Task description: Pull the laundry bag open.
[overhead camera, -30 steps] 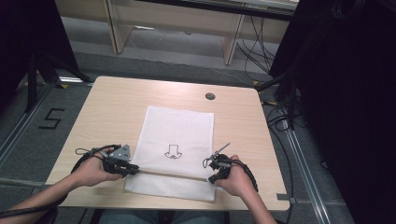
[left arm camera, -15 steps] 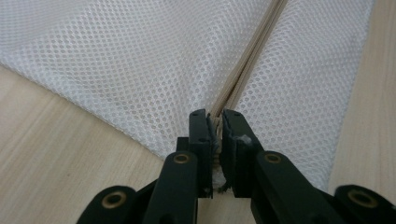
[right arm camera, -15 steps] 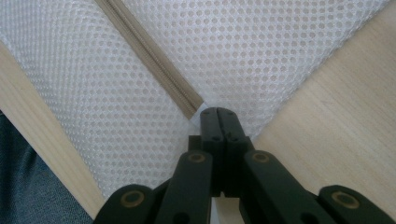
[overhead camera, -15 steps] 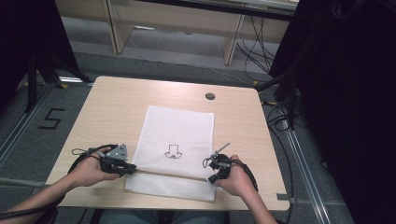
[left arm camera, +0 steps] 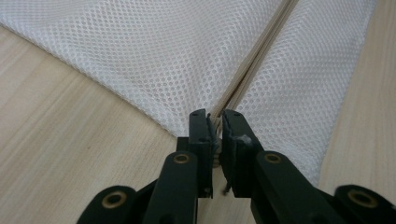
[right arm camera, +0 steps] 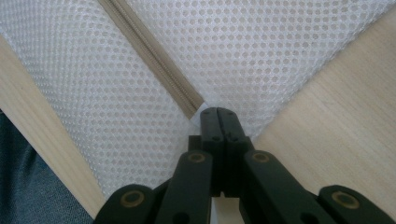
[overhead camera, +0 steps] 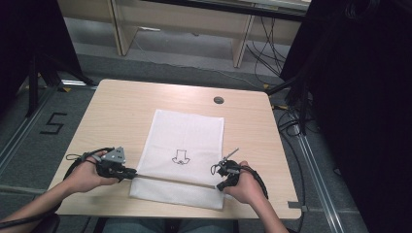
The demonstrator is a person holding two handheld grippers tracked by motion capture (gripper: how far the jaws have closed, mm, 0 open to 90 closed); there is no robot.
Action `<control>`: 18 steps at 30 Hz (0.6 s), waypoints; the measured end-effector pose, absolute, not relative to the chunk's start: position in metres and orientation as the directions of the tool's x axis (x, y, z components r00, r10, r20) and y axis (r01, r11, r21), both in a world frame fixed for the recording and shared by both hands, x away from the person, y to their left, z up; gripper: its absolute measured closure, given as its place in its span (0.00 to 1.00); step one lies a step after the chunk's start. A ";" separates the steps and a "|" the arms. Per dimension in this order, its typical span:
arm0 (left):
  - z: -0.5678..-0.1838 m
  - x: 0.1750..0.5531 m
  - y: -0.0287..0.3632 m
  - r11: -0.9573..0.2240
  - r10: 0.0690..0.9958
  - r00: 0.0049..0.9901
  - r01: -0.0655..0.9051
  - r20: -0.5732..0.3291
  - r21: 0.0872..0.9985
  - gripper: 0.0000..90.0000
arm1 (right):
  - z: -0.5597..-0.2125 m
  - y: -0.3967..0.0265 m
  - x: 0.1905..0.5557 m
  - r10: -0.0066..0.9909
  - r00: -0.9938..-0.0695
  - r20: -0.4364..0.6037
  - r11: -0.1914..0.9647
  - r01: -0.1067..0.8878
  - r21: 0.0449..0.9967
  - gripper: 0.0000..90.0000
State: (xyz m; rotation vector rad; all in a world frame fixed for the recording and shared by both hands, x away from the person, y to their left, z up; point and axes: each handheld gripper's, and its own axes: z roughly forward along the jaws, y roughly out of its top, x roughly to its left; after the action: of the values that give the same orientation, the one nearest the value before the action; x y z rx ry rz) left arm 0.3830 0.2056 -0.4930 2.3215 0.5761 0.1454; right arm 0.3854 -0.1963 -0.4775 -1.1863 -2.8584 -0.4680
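A white mesh bag (overhead camera: 187,136) lies flat on the wooden table (overhead camera: 121,107), with a beige zipper (overhead camera: 175,179) running across near its front edge. My left gripper (overhead camera: 132,172) is at the zipper's left end. In the left gripper view its jaws (left arm camera: 215,119) are shut on a small beige piece at the end of the zipper (left arm camera: 261,46). My right gripper (overhead camera: 219,185) is at the bag's right edge. In the right gripper view it (right arm camera: 217,112) is shut on the mesh beside the end of the zipper (right arm camera: 154,56). Both hands rest on the table.
A small black outline drawing (overhead camera: 180,157) marks the bag's middle. A round cable hole (overhead camera: 218,100) sits near the table's far edge. Black curtains (overhead camera: 359,97) hang to the right, and a floor mark "5" (overhead camera: 52,124) lies to the left.
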 end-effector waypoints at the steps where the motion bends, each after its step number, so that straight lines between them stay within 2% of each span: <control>1: -0.493 0.383 0.205 -0.636 0.447 0.893 0.360 -0.055 0.683 0.91 | -0.477 -0.196 0.385 0.691 -0.712 0.125 0.668 0.695 0.268 1.00; 6: -0.493 0.382 0.207 -0.636 0.458 0.887 0.372 -0.058 0.676 0.92 | -0.477 -0.195 0.384 0.702 -0.699 0.136 0.654 0.708 0.267 1.00; 8: -0.493 0.381 0.207 -0.636 0.462 0.885 0.374 -0.055 0.675 0.92 | -0.478 -0.195 0.385 0.678 -0.724 0.127 0.677 0.682 0.276 1.00; 9: -0.491 0.381 0.207 -0.662 0.440 0.897 0.349 -0.034 0.663 0.92 | -0.478 -0.194 0.384 0.689 -0.713 0.132 0.667 0.695 0.270 1.00; 15: -0.491 0.377 0.207 -0.632 0.465 0.883 0.380 -0.062 0.675 0.92 | -0.477 -0.194 0.382 0.692 -0.714 0.111 0.669 0.691 0.273 1.00; 16: -0.491 0.377 0.208 -0.637 0.462 0.885 0.377 -0.059 0.672 0.92 | -0.476 -0.192 0.380 0.716 -0.687 0.126 0.648 0.721 0.248 1.00; 18: -0.490 0.377 0.209 -0.643 0.454 0.889 0.370 -0.055 0.671 0.92 | -0.477 -0.194 0.382 0.695 -0.710 0.115 0.667 0.696 0.267 1.00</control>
State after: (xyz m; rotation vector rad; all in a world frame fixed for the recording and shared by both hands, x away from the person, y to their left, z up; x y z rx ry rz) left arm 0.3773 0.2086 -0.4905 2.3355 0.5883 0.1536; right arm 0.3822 -0.1937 -0.4769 -1.1949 -2.8650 -0.4617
